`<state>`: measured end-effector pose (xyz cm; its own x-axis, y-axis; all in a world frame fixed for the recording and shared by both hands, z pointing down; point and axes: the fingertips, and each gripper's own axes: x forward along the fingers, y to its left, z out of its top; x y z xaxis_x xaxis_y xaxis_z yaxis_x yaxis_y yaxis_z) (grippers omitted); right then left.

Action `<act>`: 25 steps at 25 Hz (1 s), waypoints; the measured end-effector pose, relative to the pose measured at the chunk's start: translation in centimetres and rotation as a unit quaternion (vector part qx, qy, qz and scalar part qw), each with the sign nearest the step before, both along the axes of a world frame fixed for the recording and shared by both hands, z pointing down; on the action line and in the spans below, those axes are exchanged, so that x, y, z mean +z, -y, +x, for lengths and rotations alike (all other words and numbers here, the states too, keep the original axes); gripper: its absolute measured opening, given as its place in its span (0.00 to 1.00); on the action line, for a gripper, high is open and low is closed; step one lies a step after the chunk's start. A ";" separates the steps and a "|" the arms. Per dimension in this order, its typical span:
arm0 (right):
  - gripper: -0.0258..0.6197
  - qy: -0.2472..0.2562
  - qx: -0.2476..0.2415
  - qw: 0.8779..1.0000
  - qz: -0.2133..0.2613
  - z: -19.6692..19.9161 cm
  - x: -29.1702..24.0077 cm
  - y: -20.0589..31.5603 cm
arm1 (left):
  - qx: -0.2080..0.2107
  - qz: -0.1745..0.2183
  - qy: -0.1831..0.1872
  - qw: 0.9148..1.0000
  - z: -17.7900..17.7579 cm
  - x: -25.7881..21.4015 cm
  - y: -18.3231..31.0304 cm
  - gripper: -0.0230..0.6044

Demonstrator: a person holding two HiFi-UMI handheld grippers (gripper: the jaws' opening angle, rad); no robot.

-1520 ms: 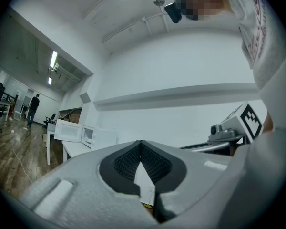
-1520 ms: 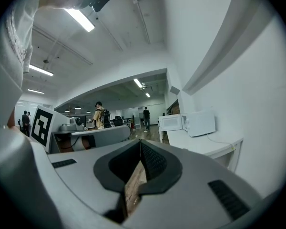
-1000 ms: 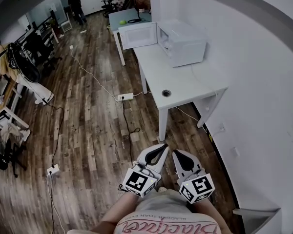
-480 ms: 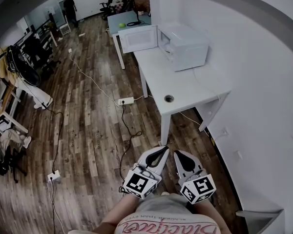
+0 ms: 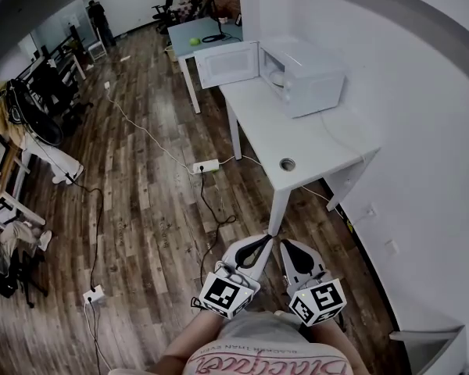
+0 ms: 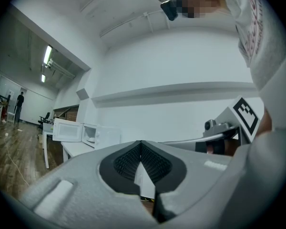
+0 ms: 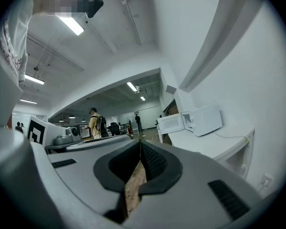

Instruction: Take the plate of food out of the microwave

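Two grippers are held low in front of the person, side by side, and both point level toward the counter [image 5: 297,135]. The left gripper [image 5: 259,242] has its jaws pressed together with nothing between them. The right gripper [image 5: 288,248] is the same, with its jaws together and nothing held.

The microwave [image 5: 314,76] sits at the far end of the white counter, close to the wall [image 5: 422,131], well apart from both grippers. Its door [image 5: 227,62] is swung wide open to the left and sticks out past the counter's edge, over the wood floor [image 5: 141,209]. Inside the open box is a pale round shape, the plate [image 5: 275,77]. It is too small to tell what food is on it. In the left gripper view the microwave shows off to the left of the jaws. In the right gripper view it shows off to the right.

One long side of the counter runs along the wall. The other long side faces the wide floor. A small round hole [image 5: 287,164] sits in the top near the counter's near end. A power strip [image 5: 205,166] with cables lies on the floor just beside the counter legs. Another desk with a green ball [image 5: 194,41] stands beyond the open door.
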<state>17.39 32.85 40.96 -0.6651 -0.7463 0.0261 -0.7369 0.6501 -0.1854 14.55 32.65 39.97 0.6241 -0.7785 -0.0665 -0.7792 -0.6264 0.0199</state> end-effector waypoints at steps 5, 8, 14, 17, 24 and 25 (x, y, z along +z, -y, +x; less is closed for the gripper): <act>0.06 -0.003 0.016 1.000 -0.010 -2.5 0.4 0.8 | 0.003 0.000 -0.006 1.000 -3.3 -0.2 1.2 0.04; 0.06 -0.005 0.024 1.000 -0.010 -3.9 0.5 1.3 | 0.007 0.000 -0.010 1.000 -5.0 -0.1 1.8 0.04; 0.06 -0.008 0.045 0.999 -0.008 -6.8 0.4 2.2 | 0.024 0.002 -0.014 1.000 -8.1 -0.2 2.5 0.04; 0.06 -0.013 0.047 0.999 -0.007 -8.3 0.5 2.3 | 0.032 0.005 -0.019 0.999 -9.4 -0.5 2.9 0.04; 0.06 -0.017 0.073 0.997 -0.009 -10.9 0.3 2.8 | 0.044 0.005 -0.026 0.999 -12.4 -0.7 3.4 0.04; 0.06 -0.017 0.075 0.997 -0.010 -11.4 0.4 2.8 | 0.046 0.004 -0.026 0.999 -12.8 -0.6 3.4 0.04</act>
<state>5.95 30.03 41.32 -0.5451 -0.8360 0.0633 -0.8312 0.5291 -0.1707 1.72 29.22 39.38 0.6882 -0.7177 -0.1063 -0.7168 -0.6953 0.0529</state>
